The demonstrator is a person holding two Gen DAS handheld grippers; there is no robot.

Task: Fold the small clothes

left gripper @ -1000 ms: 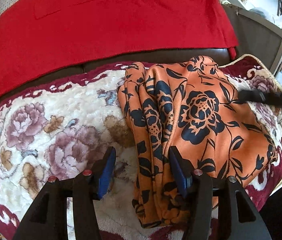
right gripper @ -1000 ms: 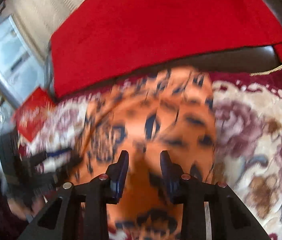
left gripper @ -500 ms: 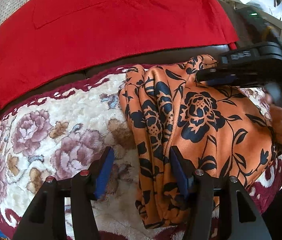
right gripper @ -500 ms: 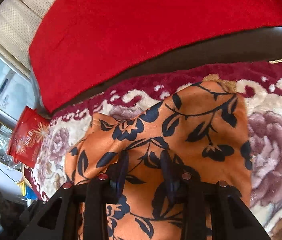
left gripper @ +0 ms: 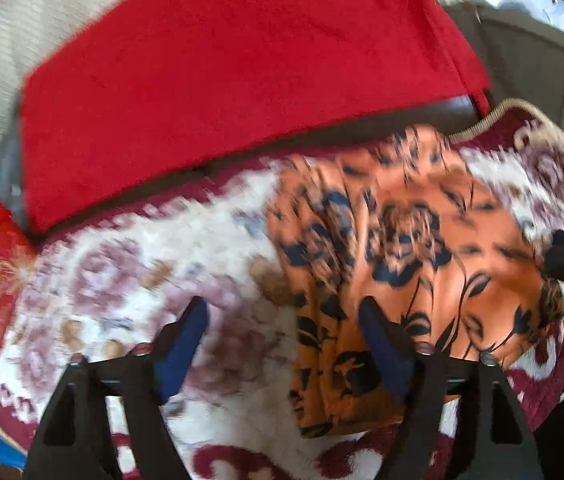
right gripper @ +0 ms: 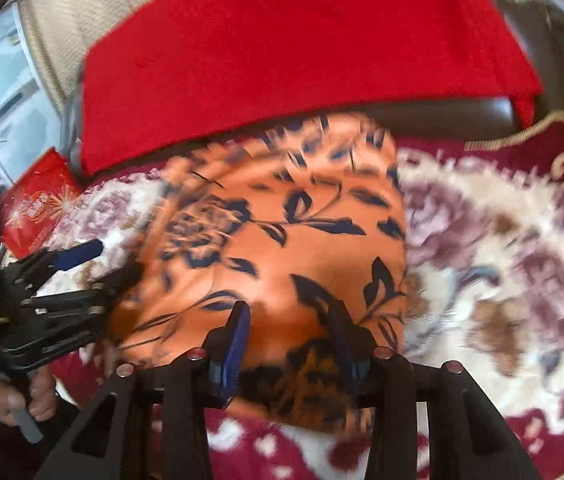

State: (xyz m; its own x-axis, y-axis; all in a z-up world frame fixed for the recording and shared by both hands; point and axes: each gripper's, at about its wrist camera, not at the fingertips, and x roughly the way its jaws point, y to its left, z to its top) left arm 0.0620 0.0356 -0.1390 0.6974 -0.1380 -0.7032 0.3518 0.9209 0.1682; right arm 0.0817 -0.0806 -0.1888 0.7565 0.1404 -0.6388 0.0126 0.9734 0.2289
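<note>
- Both my hand-held grippers have just been opening: left hand-held gripper (left gripper: 282, 344) wide over the garment (left gripper: 402, 264) edge, right hand-held gripper (right gripper: 288, 332) apart above it.
- Garment lies on a floral blanket (left gripper: 122, 280), red cloth (left gripper: 222, 80) behind.

Left tongs (left gripper: 282, 344) black angular frame with blue pads and round silver-red screws, right tongs (right gripper: 290, 340) the same build, black strap at a hand (right gripper: 14, 396)

Garment (right gripper: 282, 248): orange, dark navy flowers and leaves. Blanket (right gripper: 502, 248): cream, mauve roses, maroon border. Cloth (left gripper: 242, 72) behind: plain red. Gripper pads (left gripper: 180, 344): blue.
</note>
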